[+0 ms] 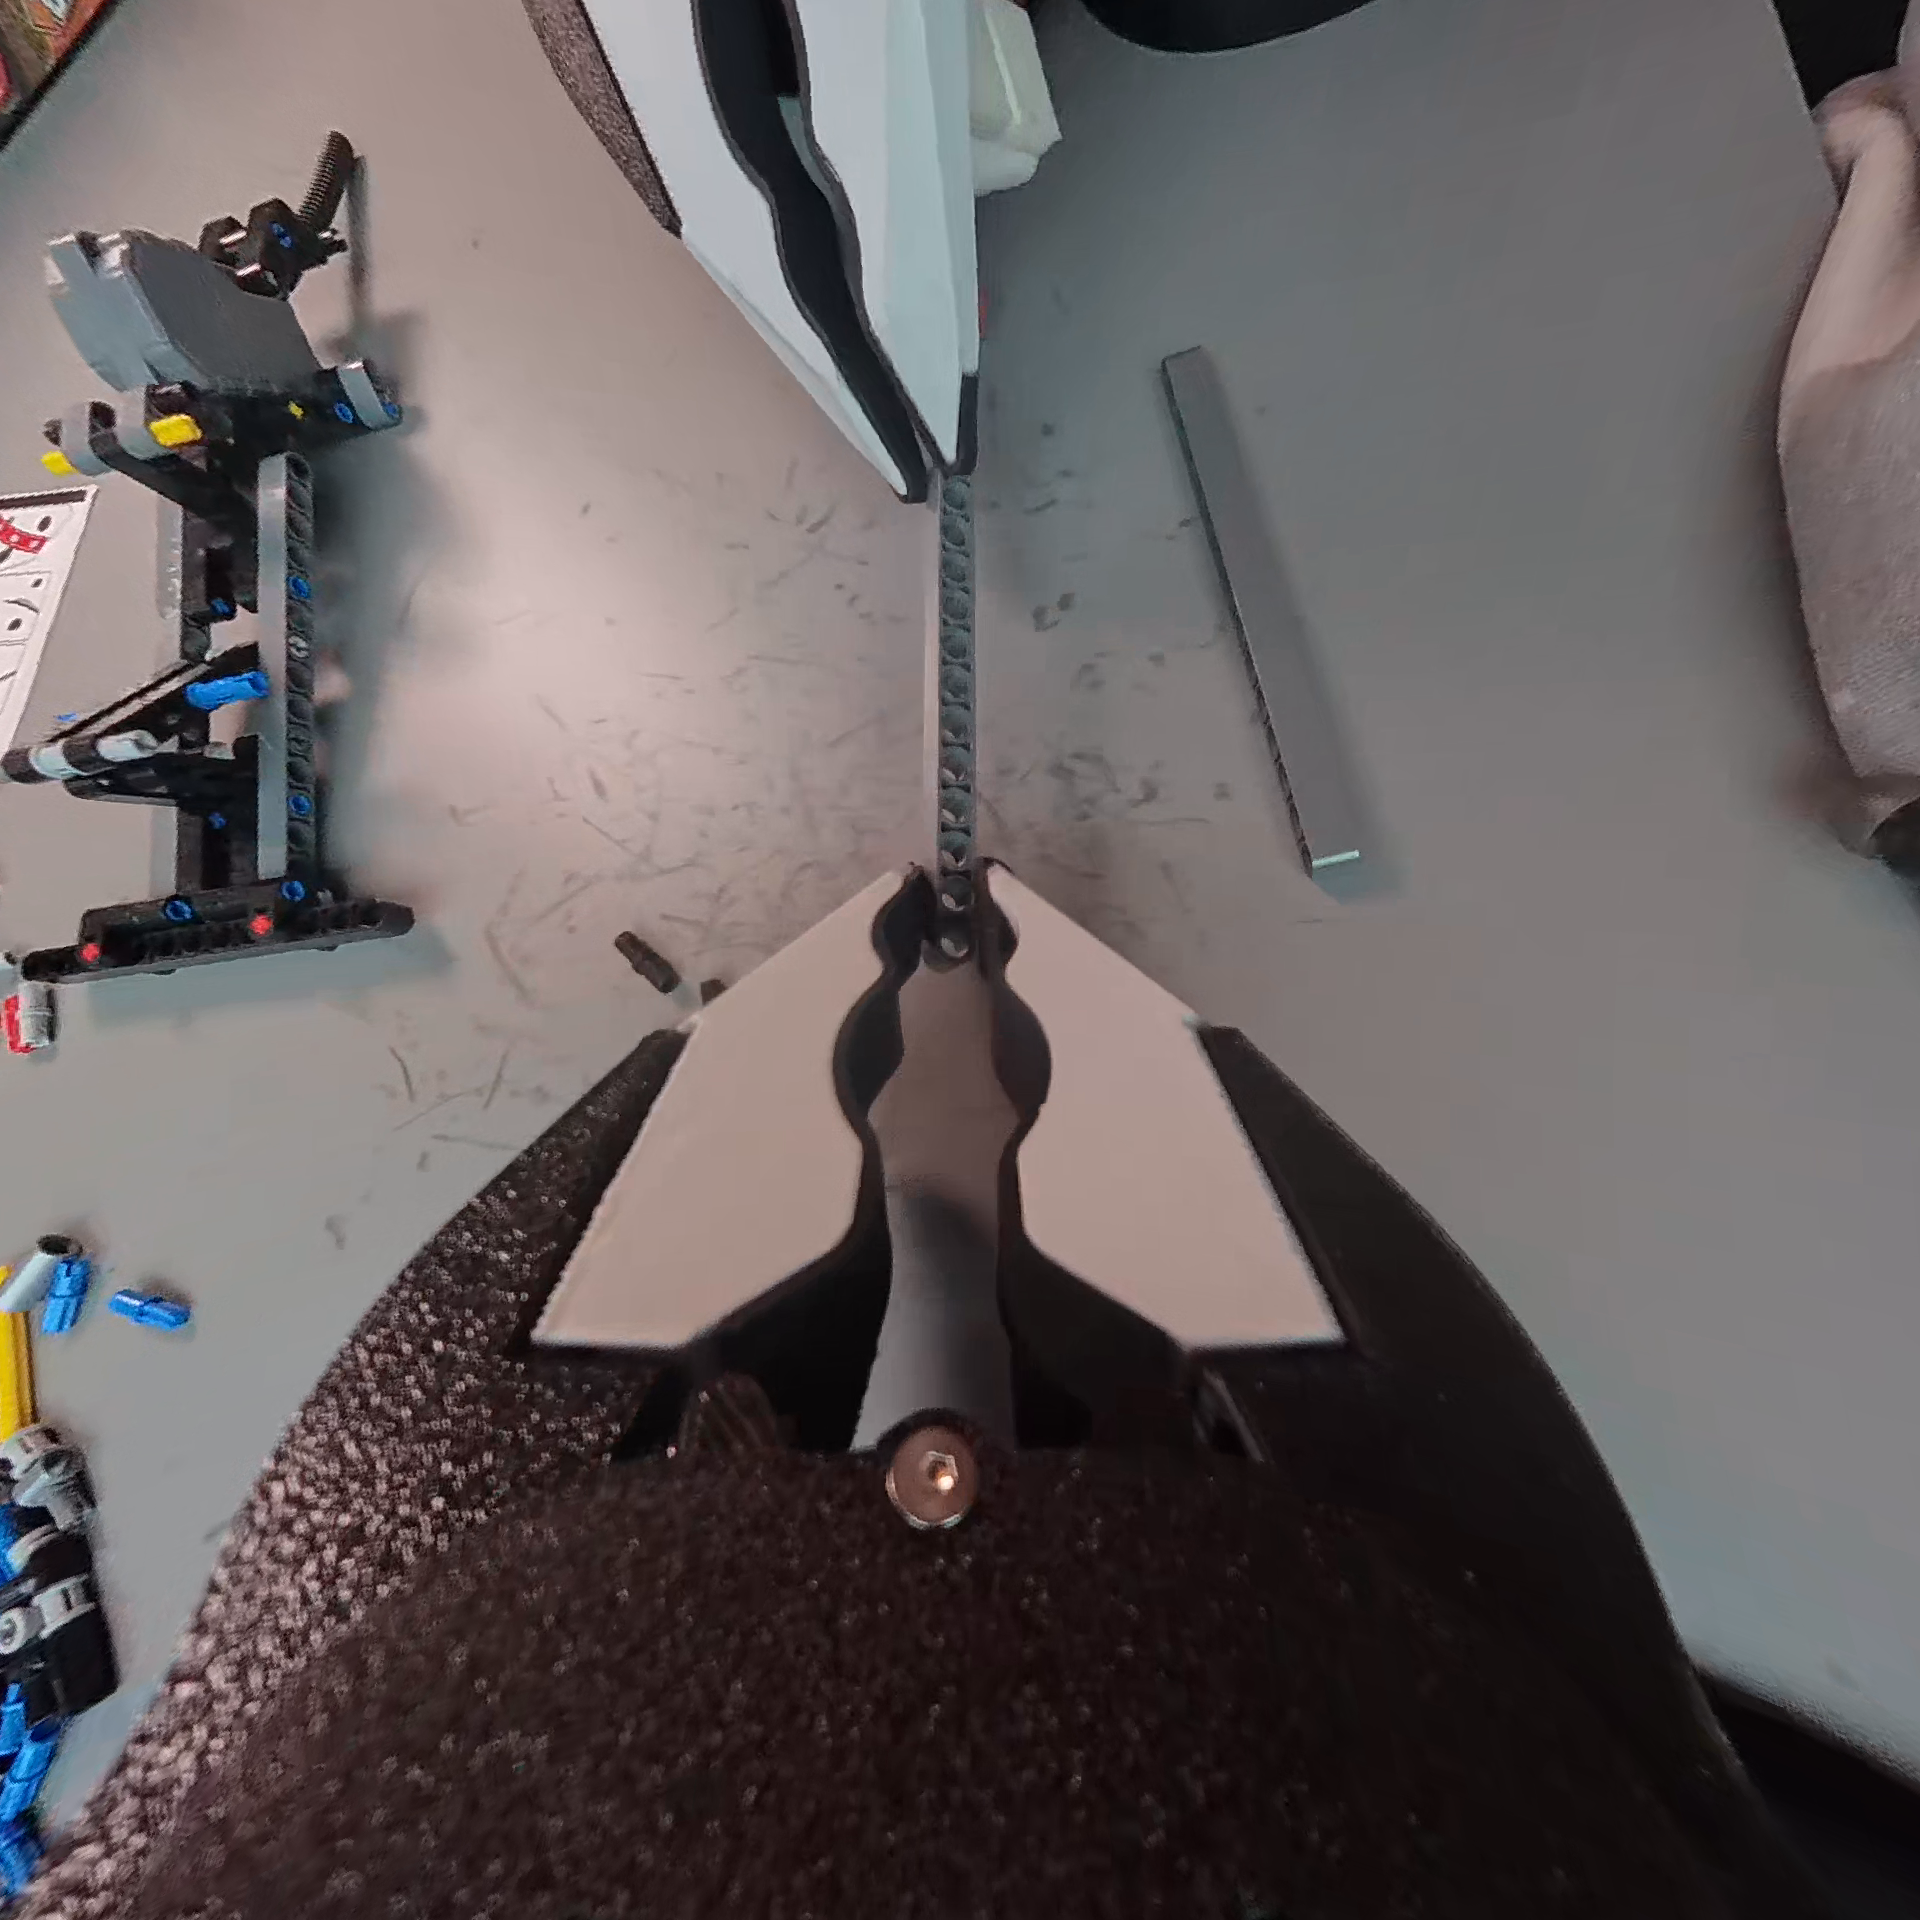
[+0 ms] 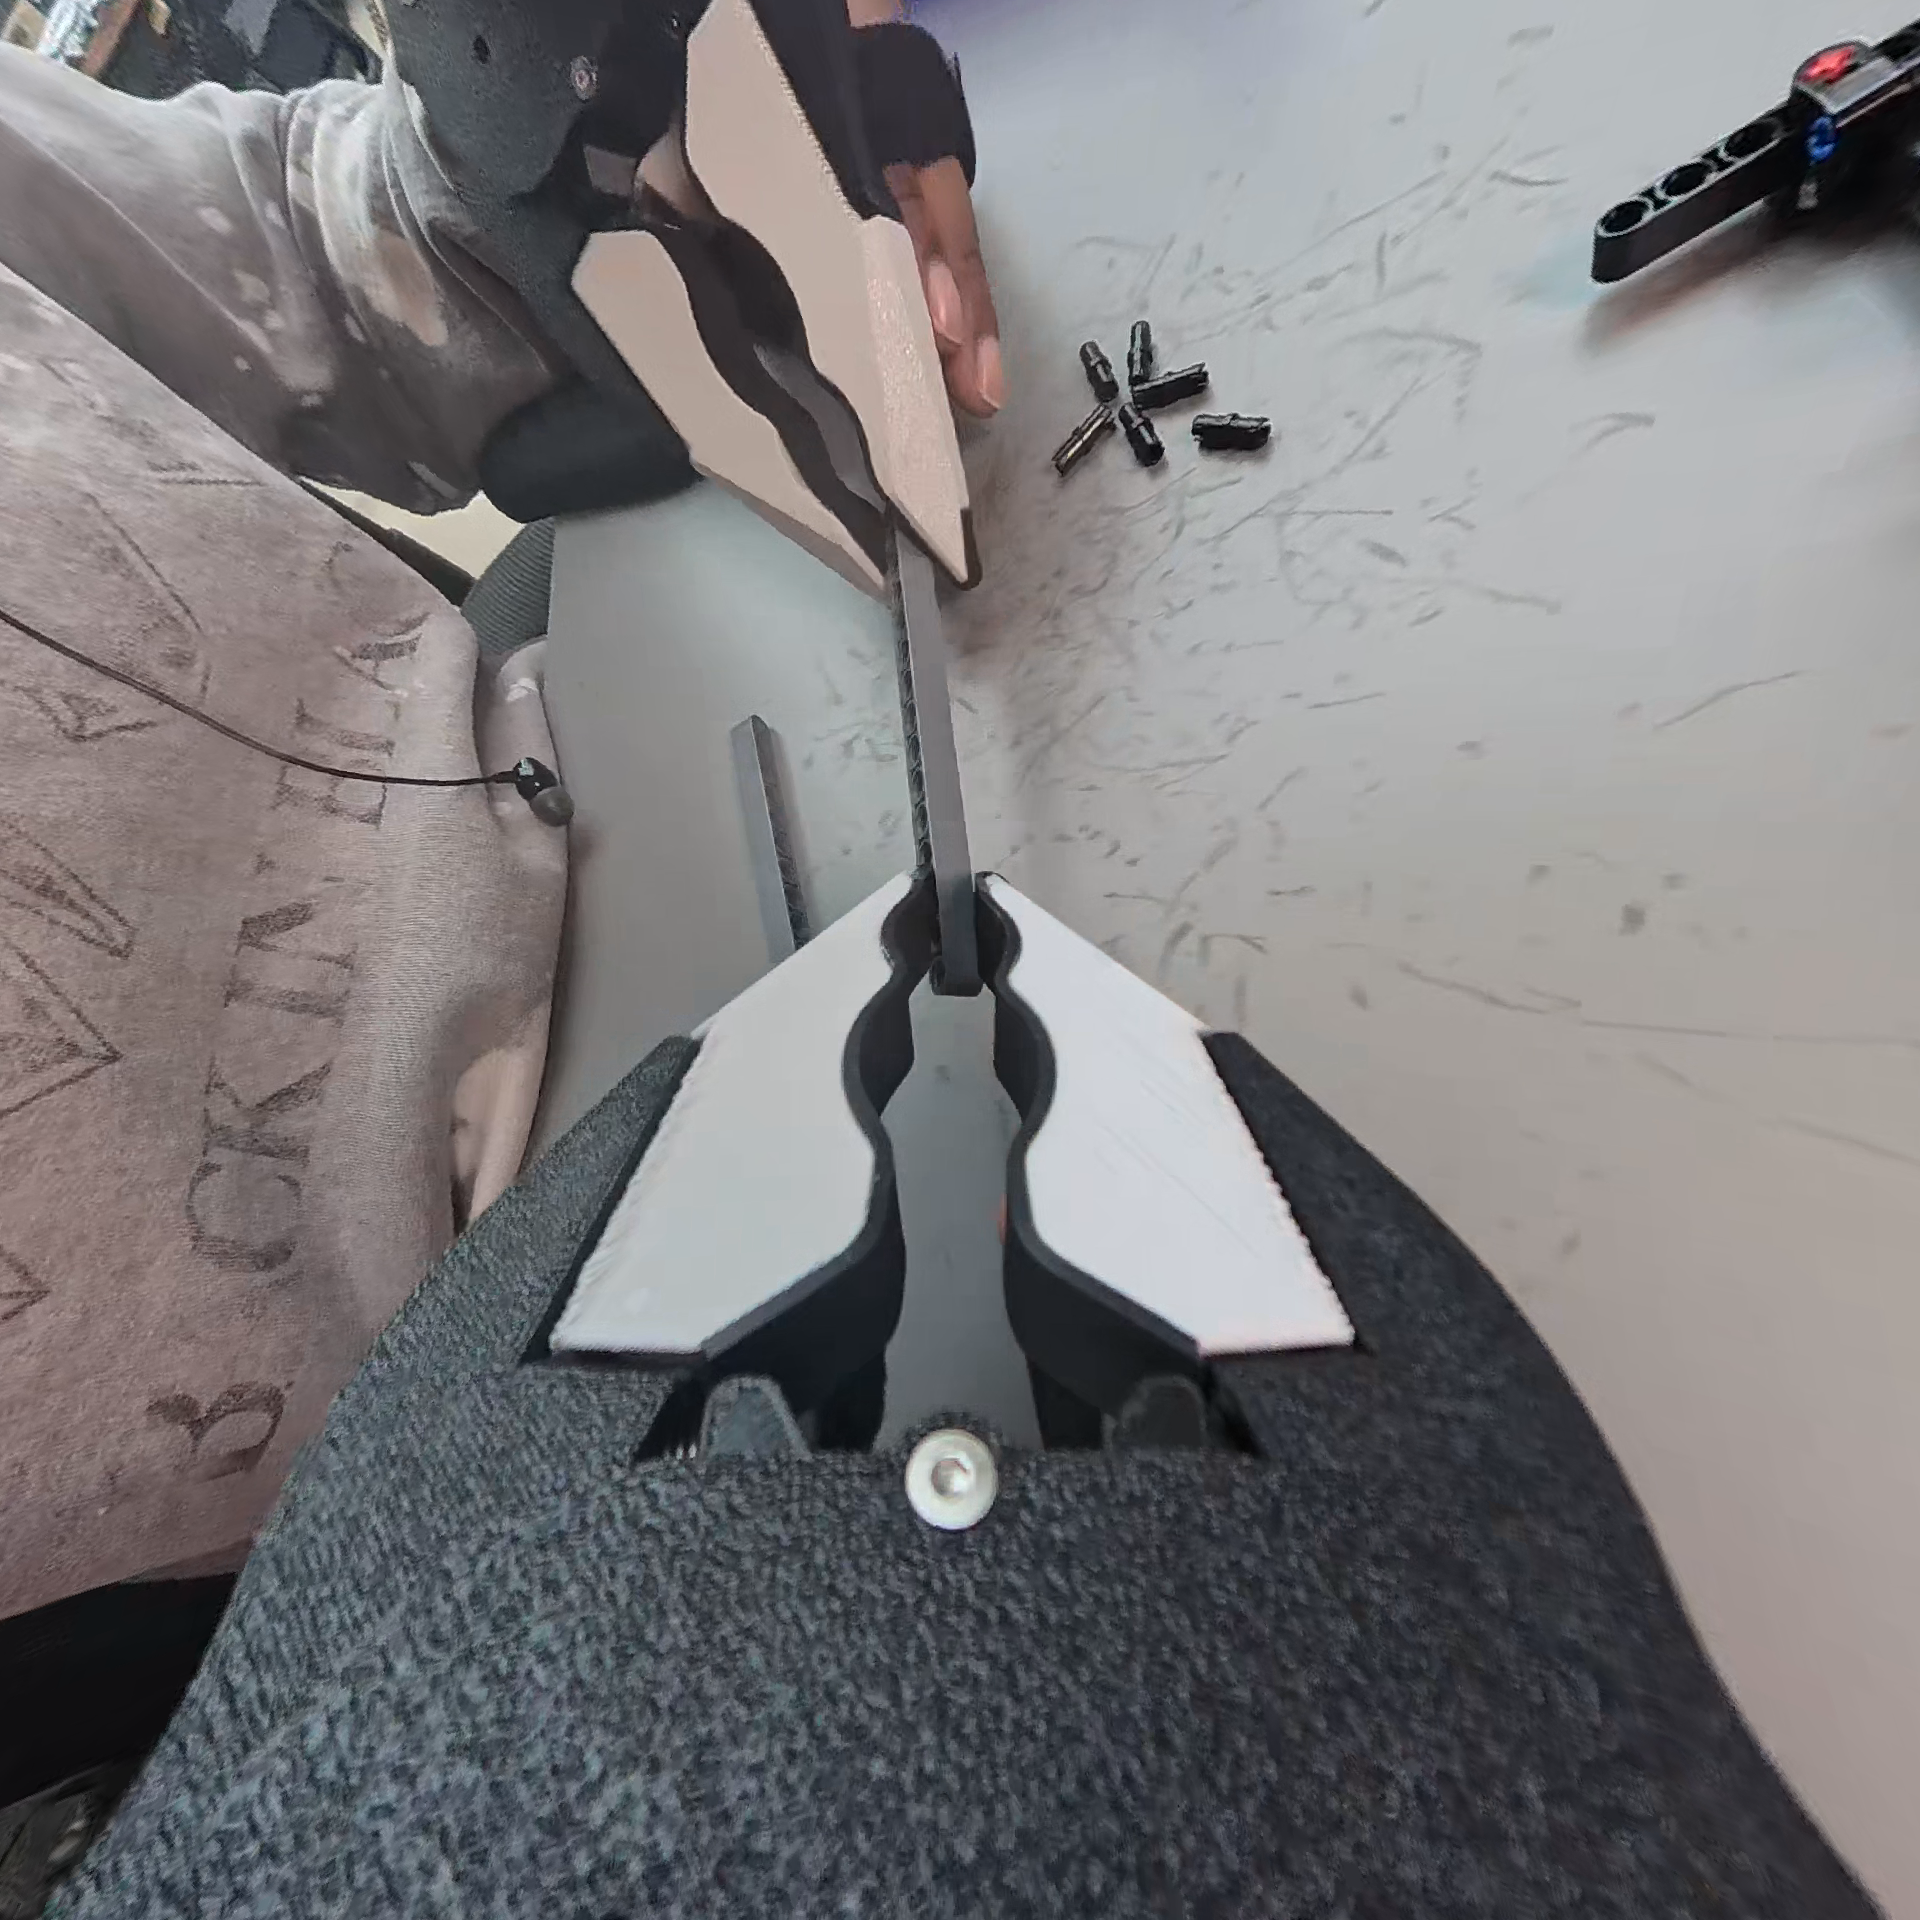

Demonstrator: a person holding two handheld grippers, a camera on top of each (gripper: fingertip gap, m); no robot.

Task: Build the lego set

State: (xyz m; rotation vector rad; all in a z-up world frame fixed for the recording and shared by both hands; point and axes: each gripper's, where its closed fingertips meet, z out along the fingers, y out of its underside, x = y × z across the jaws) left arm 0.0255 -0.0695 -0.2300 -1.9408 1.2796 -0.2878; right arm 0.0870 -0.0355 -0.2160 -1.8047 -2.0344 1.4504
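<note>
While loose black pins [image 2: 1153, 400] lie on table [image 2: 1558, 831], both hand-held grippers clamp opposite ends of grey beam [image 1: 954, 686].

Large dark printed lettering and triangle outlines across the person's grey sweatshirt [image 2: 208, 935], wording left out, printed sheet [image 1: 36, 582] with red and black marks at table's left edge, too small to read, no other legible markings

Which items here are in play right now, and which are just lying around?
In play: left gripper, right gripper, long grey beam clamped between them.

Lying around: second grey beam, partly built frame, black pins, blue pins, sticker sheet.
</note>
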